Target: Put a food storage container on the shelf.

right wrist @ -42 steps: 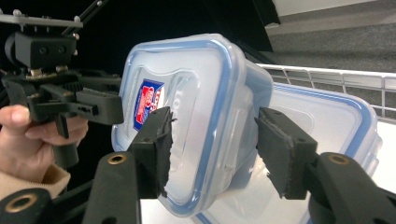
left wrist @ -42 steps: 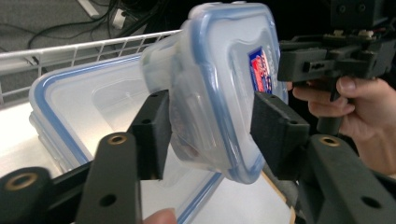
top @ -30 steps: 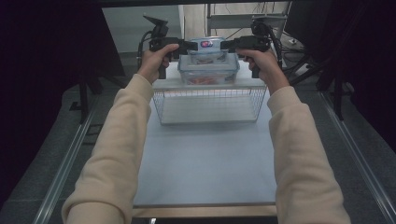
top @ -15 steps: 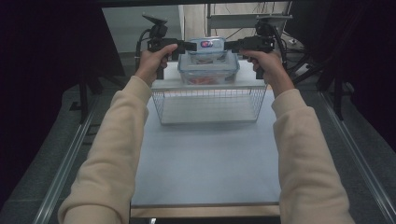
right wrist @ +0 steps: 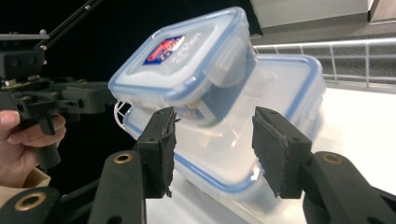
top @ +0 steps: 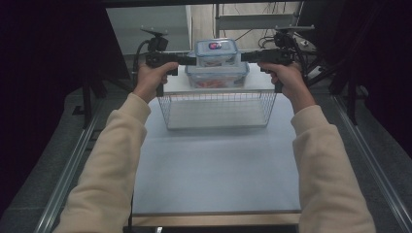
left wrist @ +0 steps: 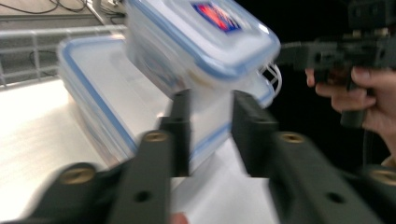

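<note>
1. A small clear container [top: 216, 51] with a blue-rimmed lid and a red-and-blue label sits between two handheld grippers at the far end of the table [top: 214, 165], above a larger clear container [top: 217, 76] of the same make.
2. The larger container rests on a white surface just behind a wire basket [top: 217, 109], the landmark here; the small container is above it and farther behind the basket.
3. The left gripper [top: 190, 60] reaches toward the small container's left side from the person's left hand [top: 151, 77], which is above the basket's left far corner.
4. The right gripper [top: 245, 57] meets the container's right side from the right hand [top: 284, 77], above the basket's right far corner.
5. In the left gripper view the left gripper [left wrist: 211, 126] has its jaws spread, with the small container [left wrist: 201, 42] tilted above and beyond them and the larger container [left wrist: 107, 88] underneath; whether the jaws touch it cannot be told.
6. In the right gripper view the right gripper [right wrist: 212, 144] likewise stands with jaws apart, the small container [right wrist: 182, 65] leaning above the gap and the larger container [right wrist: 261, 107] behind; contact cannot be told.
7. Both sleeves are cream-coloured and stretch past the basket on either side.
</note>
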The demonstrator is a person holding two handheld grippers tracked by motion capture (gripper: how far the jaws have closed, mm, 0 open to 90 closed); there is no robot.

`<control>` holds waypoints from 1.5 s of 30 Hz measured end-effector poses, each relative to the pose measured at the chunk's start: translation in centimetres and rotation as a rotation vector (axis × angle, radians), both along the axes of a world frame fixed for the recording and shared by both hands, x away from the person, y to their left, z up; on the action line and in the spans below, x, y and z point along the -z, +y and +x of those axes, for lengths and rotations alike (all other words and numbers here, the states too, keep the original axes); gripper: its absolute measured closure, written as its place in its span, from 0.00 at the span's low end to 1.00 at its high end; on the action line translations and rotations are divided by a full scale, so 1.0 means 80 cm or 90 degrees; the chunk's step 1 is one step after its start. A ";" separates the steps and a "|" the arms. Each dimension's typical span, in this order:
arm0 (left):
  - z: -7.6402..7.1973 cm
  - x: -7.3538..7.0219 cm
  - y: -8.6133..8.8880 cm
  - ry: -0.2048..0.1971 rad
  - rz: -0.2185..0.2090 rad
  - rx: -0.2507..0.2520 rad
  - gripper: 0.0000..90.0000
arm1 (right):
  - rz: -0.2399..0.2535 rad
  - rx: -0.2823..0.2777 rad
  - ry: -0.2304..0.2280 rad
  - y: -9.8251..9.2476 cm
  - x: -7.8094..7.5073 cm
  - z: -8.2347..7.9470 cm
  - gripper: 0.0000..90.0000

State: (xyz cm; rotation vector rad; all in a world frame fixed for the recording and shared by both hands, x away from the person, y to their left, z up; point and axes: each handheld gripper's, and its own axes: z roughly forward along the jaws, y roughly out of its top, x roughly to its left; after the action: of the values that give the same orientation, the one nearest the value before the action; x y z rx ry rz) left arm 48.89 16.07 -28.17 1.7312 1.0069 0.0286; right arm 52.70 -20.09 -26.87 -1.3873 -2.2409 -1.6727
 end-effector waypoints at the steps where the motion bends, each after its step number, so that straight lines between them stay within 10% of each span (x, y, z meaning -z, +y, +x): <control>1: -0.002 0.001 -0.004 0.000 0.003 0.008 0.88 | -0.001 0.002 0.000 -0.002 0.001 -0.002 0.55; 13: 0.010 0.006 -0.044 0.006 0.040 0.021 1.00 | -0.005 0.002 0.002 -0.011 0.007 -0.015 0.55; 31: 0.028 0.010 -0.035 0.024 0.028 0.006 0.99 | -0.016 -0.011 0.002 -0.009 0.009 -0.017 0.54; 45: -0.007 0.004 -0.023 0.003 0.016 0.018 0.99 | -0.014 -0.016 0.004 -0.010 0.012 -0.025 0.54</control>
State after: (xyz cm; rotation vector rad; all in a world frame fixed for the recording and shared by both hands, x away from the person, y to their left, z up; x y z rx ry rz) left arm 48.37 14.22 -28.47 1.7686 0.9892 0.0183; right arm 50.68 -20.87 -27.83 -1.3615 -2.2709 -1.6386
